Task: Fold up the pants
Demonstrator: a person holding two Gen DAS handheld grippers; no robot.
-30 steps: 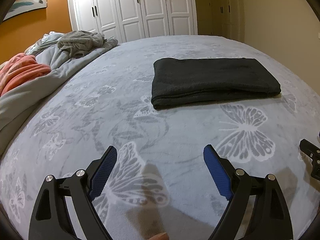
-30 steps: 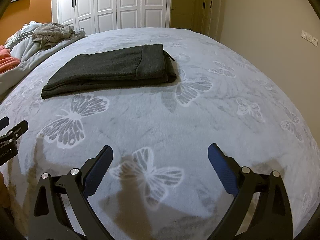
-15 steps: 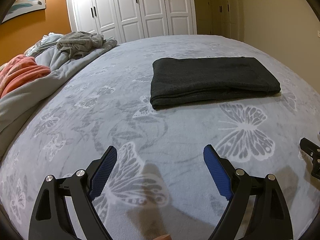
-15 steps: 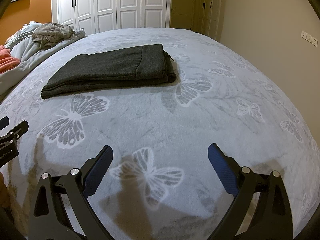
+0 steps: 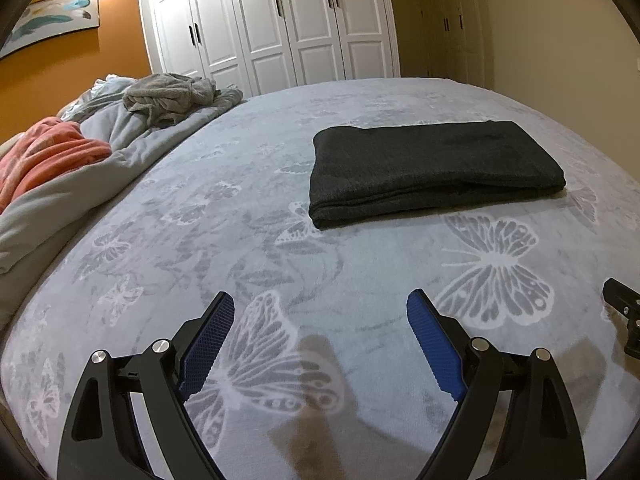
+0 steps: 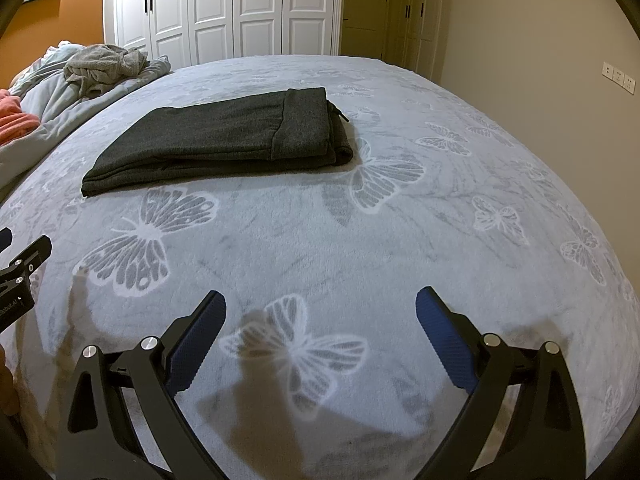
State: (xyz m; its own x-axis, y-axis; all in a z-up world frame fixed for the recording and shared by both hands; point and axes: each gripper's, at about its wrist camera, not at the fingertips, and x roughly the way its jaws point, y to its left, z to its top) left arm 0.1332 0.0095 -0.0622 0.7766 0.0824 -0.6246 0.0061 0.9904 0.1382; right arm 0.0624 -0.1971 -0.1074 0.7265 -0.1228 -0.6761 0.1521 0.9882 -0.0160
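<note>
Dark grey pants point(image 5: 432, 168) lie folded in a flat rectangle on the bed, also in the right wrist view point(image 6: 228, 140), with the waistband and drawstring at the right end. My left gripper point(image 5: 320, 312) is open and empty over the bed's near edge, well short of the pants. My right gripper point(image 6: 320, 308) is open and empty, also near the front edge. The right gripper's tip shows at the right edge of the left wrist view point(image 5: 624, 320); the left gripper shows at the left edge of the right wrist view point(image 6: 20, 268).
The bed has a grey butterfly-print cover point(image 5: 280, 248). A rumpled grey duvet point(image 5: 120, 148), an orange blanket point(image 5: 44, 156) and a grey garment point(image 5: 168, 96) lie at the far left. White wardrobe doors point(image 5: 280, 24) stand behind the bed. A beige wall point(image 6: 540, 60) is on the right.
Nothing has clearly moved; both grippers stay open and the pants lie still. The left wrist view shifts very slightly.
</note>
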